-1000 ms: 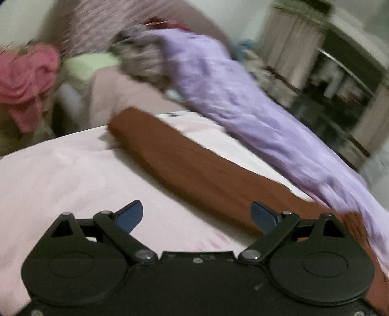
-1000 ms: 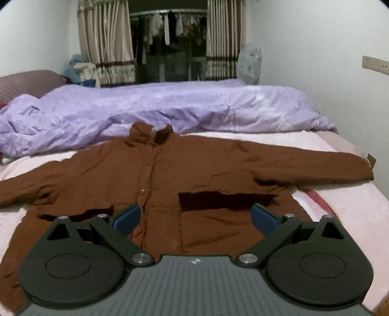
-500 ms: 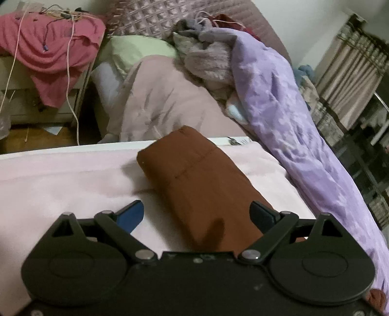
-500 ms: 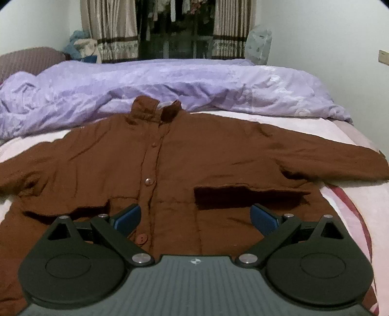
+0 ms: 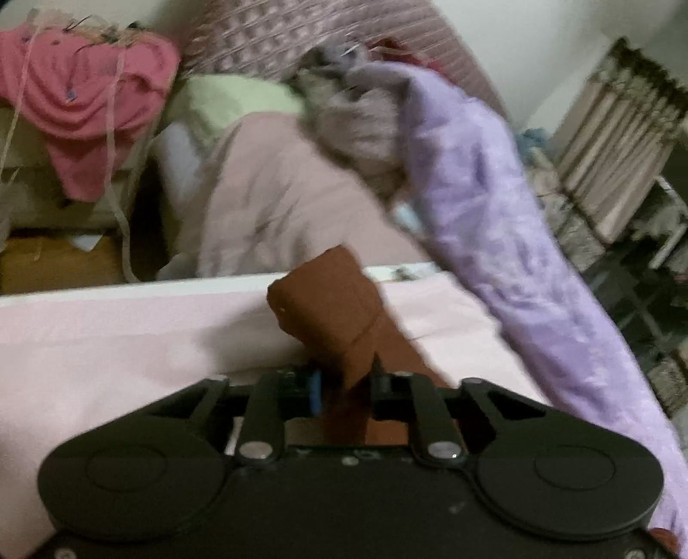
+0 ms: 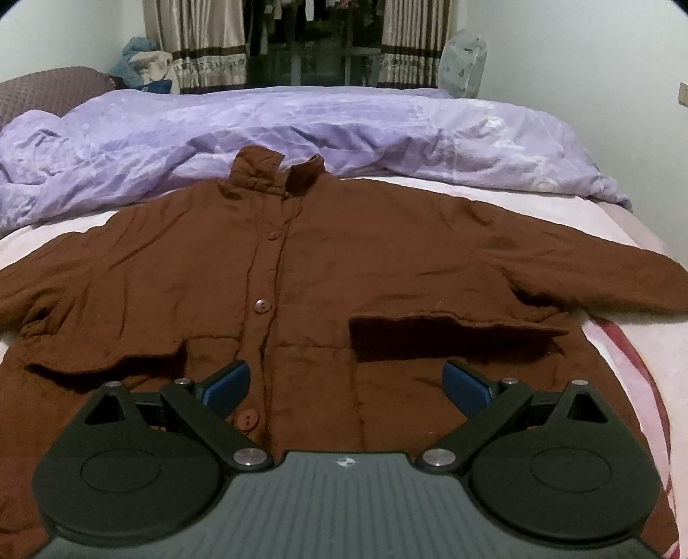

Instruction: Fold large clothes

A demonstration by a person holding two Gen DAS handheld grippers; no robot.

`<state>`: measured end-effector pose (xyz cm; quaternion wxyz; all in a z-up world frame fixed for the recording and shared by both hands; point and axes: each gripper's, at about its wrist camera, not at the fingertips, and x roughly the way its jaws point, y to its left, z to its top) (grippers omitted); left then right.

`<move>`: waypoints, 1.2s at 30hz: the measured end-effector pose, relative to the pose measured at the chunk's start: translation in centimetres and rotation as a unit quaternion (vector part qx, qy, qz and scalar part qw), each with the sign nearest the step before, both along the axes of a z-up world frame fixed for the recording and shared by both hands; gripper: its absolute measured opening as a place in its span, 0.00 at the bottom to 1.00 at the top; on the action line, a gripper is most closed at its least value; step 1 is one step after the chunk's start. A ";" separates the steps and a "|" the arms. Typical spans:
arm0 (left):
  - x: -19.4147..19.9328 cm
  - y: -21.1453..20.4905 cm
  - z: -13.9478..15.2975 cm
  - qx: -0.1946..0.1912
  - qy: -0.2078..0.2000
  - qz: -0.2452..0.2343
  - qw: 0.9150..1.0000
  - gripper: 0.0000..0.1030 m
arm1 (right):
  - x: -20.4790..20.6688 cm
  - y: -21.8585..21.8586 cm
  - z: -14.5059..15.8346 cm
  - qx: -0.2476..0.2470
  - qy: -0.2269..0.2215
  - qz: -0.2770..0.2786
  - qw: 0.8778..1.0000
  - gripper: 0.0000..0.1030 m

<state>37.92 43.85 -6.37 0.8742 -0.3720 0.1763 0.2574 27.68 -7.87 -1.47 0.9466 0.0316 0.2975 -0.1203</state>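
Note:
A large brown jacket [image 6: 344, 266] lies face up and spread out on the pink bed sheet [image 6: 623, 344], collar toward the lilac duvet, buttons down its front. In the right wrist view my right gripper [image 6: 346, 382] hovers open over the jacket's lower front, nothing between its blue pads. In the left wrist view my left gripper [image 5: 346, 382] is shut on the brown sleeve [image 5: 331, 309]. The cuff end is bunched and stands up off the pink sheet [image 5: 107, 344] just beyond the fingers.
A lilac duvet [image 6: 301, 129] lies piled along the far side of the bed. Pillows [image 5: 279, 193] and a quilted headboard [image 5: 301, 38] are at the head end. A pink garment [image 5: 81, 99] hangs over a bedside stand. Curtains [image 6: 202, 38] and a clothes rail stand behind.
My left gripper swung along the sleeve to its cuff end and went from wide open to shut on the fabric, which now bunches up. My right gripper moved closer to the jacket and stayed open.

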 end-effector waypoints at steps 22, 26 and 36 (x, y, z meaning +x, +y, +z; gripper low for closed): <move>6.4 -42.3 9.5 0.048 -0.103 -0.432 0.895 0.82 | -3.2 -8.8 1.7 0.066 -0.052 -0.028 0.996 1.00; 5.6 -44.3 6.9 0.082 -0.067 -0.476 0.873 0.80 | -1.7 -10.9 1.9 0.132 -0.054 0.024 0.990 0.74; 4.2 -32.1 5.2 0.144 -0.017 -0.335 0.931 0.80 | 10.8 -10.6 -0.4 0.328 -0.024 0.125 0.936 0.74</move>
